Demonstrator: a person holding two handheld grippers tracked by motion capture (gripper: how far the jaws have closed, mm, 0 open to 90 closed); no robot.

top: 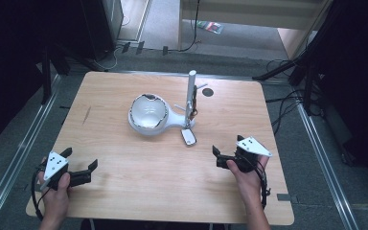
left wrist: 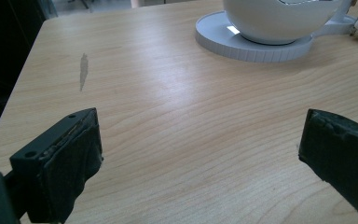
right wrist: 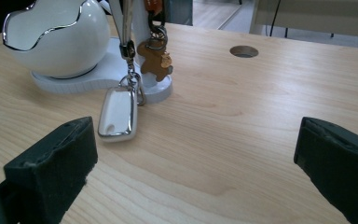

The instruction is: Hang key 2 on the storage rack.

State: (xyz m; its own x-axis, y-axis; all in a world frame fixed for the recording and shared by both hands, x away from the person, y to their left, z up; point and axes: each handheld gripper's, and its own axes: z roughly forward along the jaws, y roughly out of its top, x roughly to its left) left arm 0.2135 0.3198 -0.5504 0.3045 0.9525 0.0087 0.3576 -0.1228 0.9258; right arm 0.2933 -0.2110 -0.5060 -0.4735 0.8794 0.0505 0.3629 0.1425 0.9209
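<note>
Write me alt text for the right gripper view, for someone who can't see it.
A white key fob lies on a wooden table, chained to a white stand beside a brown bear charm and a white egg-shaped bowl. The right claw stands open in the foreground, holding nothing.

Looks like a lab or recording studio. Light wooden table (top: 124,182) on grey carpet (top: 28,139), flanked by metal floor rails (top: 323,148). Black drapes (top: 9,52) at both sides, loose cables (top: 287,103) across floor, power plugs (top: 139,47) beyond table's far edge.
</note>
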